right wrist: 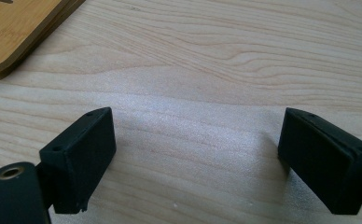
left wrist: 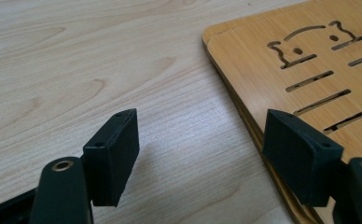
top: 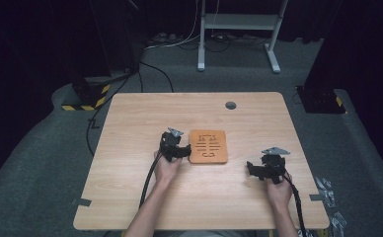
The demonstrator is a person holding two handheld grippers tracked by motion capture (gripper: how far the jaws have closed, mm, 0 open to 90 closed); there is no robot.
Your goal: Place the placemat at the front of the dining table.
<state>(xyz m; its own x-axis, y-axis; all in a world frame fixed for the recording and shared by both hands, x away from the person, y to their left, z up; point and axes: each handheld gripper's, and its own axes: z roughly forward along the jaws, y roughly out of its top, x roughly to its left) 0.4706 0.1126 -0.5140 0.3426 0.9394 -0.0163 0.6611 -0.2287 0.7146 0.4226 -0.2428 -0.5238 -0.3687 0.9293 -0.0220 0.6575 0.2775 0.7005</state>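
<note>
A flat orange-brown wooden board with cut-out slots and a cat-like outline lies flat near the middle of the light wooden table. My left gripper is at the board's left edge, jaws open. In the left gripper view that edge of the board runs between the two black pads, with one pad over the board and the other over bare table; neither pad presses on it. My right gripper rests low over the table to the board's right, open and empty. A corner of the board shows at the upper left of the right gripper view.
A round grey cable port sits near the table's far edge. Beyond the table are grey carpet, a white desk frame and yellow-black striped bases. Cables trail from both grippers toward the near edge.
</note>
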